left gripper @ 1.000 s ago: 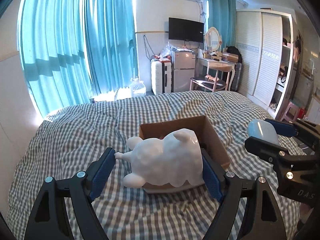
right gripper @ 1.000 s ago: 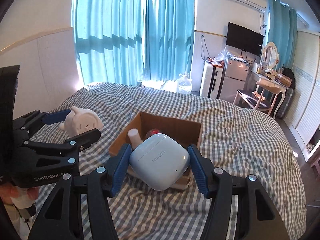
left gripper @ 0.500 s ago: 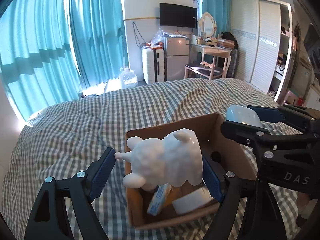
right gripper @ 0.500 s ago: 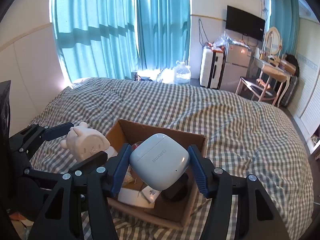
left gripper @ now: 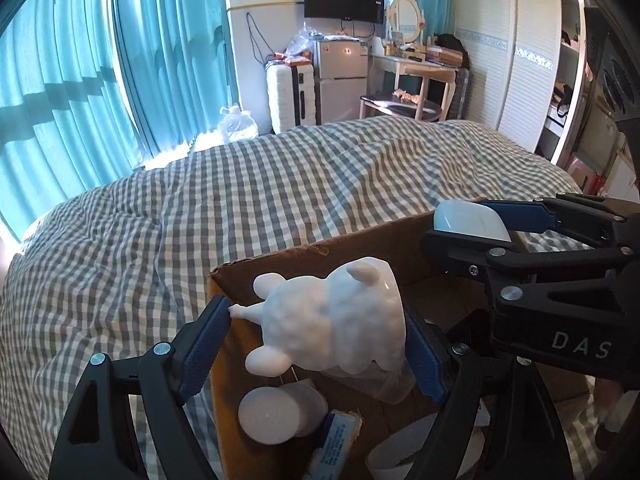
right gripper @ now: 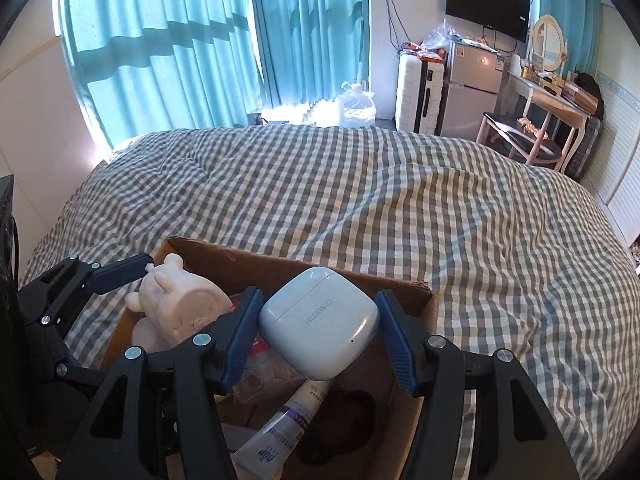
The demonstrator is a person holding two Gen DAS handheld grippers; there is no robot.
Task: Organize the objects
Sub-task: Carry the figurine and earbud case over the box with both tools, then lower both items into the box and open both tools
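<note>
White figurine (left gripper: 332,320) and earbud case (right gripper: 318,322) above box (right gripper: 248,264)

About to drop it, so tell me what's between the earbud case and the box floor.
Right wrist view: earbud case in the right gripper hangs over a white tube inside the cardboard box.

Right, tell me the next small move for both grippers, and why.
Probably lower a little and open: the left gripper holds the white animal figurine and the right gripper the white earbud case, both above the open brown cardboard box.
</note>
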